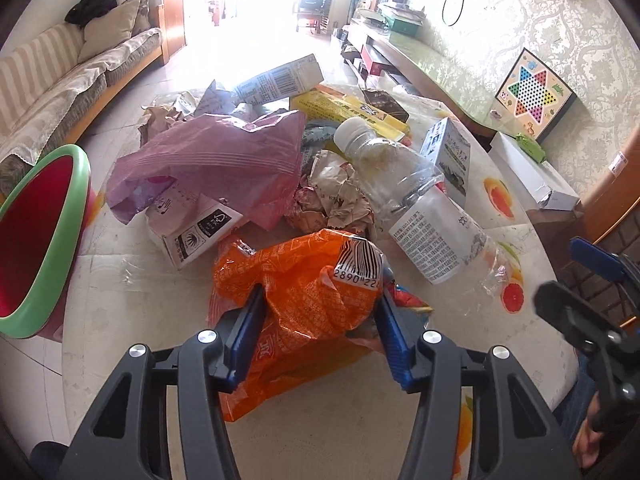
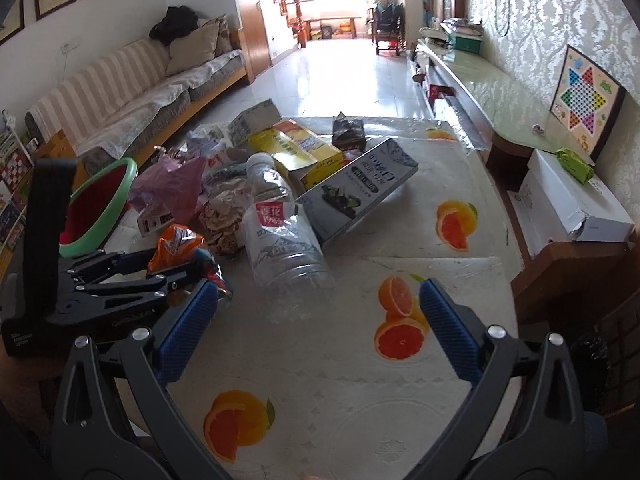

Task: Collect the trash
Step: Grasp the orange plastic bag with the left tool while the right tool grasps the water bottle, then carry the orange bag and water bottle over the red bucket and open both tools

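Note:
A crumpled orange snack bag lies at the near edge of a trash pile on the fruit-print tablecloth. My left gripper is shut on it, both blue pads pressing into its bunched sides. The same bag shows in the right wrist view, with the left gripper around it. A clear plastic bottle lies on its side to the right of the bag. My right gripper hangs open just behind the bottle, with only its base near the gap and no contact. The right gripper is at the right edge of the left view.
A green-rimmed red bin stands left of the table. The pile also holds a pink plastic bag, crumpled paper, a grey carton and a yellow box. A sofa stands left and a low cabinet right.

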Motion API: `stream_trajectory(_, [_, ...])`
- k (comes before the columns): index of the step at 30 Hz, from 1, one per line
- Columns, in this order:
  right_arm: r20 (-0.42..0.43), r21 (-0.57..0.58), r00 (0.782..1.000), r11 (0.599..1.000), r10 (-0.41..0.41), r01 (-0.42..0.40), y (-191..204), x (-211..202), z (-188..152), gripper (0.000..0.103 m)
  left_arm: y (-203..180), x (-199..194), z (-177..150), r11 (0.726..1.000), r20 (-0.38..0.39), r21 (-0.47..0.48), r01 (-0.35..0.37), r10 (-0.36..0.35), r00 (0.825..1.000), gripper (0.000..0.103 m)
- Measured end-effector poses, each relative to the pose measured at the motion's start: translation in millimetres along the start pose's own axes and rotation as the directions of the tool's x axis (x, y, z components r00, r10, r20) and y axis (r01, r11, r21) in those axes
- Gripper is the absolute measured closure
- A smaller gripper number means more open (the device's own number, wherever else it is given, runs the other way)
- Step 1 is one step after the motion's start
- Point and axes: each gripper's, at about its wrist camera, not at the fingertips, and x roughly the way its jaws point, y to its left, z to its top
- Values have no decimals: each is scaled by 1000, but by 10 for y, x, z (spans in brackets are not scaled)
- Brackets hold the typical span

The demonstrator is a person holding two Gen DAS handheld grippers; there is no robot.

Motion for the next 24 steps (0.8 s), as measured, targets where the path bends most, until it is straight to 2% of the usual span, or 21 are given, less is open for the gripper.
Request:
stream_trajectory(6, [-114,-60,993,998,-6,-1,146,413,76,4,98,-351,-99,1000,57,14,17,-18,998,52])
stream_trajectory(9, [-151,-75,989,997,-2,-10,198,554,76,4,126,-528,-164,999,80,16,42,-43,996,52])
stream_trajectory(12, [-164,-62,986,998,21,-32,218,631,95,6,188,-639,-229,1000,98,9,29,-30,995,52])
stream_trajectory(13, [-168,-65,986,998,16,-27,233,651,105,8,232,-658,-249,1000,101,-4,29,-28,995,52])
stream_trajectory(14, [-178,-77,984,997,-4,-10,258,672,109,18,286,-675,-274,999,104,-17,47,-45,994,52])
stream_trajectory(15, [-189,-88,982,996,-15,-2,284,701,104,21,319,-690,-299,999,107,-23,47,-44,993,52])
stream_trajectory(18, [-217,-100,975,995,-37,16,324,769,79,28,378,-724,-365,999,121,-16,33,-31,992,52])
stream_trajectory(20, [-230,-115,972,993,-57,31,360,813,69,41,423,-754,-379,999,129,-23,35,-31,991,52])
stream_trajectory(24, [-241,-121,968,992,-64,36,395,792,55,43,498,-831,-393,999,149,-36,31,-26,988,52])
